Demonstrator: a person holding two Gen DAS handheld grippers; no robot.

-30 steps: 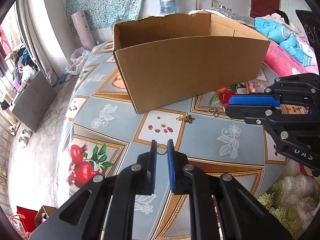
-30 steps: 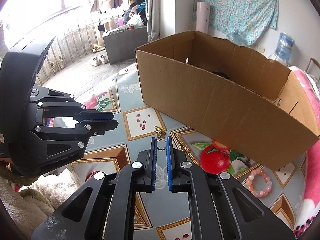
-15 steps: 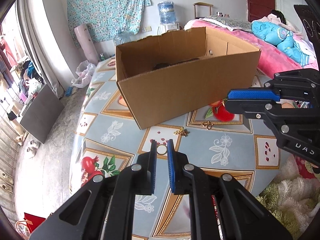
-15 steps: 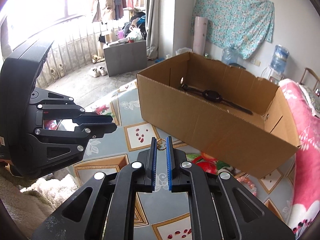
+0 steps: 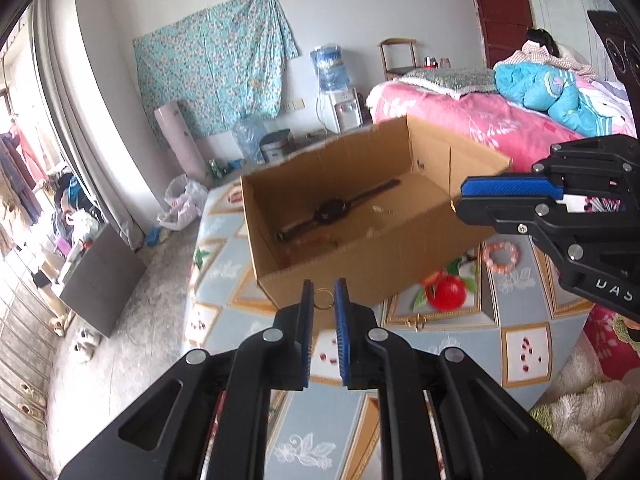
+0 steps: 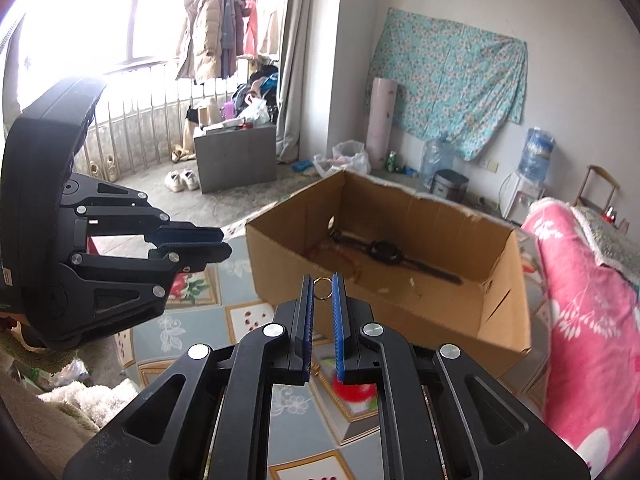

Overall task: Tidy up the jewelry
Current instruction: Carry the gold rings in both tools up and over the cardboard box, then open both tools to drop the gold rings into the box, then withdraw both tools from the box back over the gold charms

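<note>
My left gripper is shut on a small gold ring, held in the air just before the near wall of an open cardboard box. My right gripper is shut on another small gold ring, also raised near the box's front rim. Inside the box lie a black watch, also in the right wrist view, and some reddish jewelry. A pink bead bracelet and a gold piece lie on the table.
The table has a patterned fruit-print cloth. A pink-covered bed stands behind the box, and it shows at the right in the right wrist view. A fluffy white rug lies off the table's right edge. Each gripper shows in the other's view.
Both grippers have risen with their rings, from just above the tabletop to box-rim height. The box's inside has come into view.
</note>
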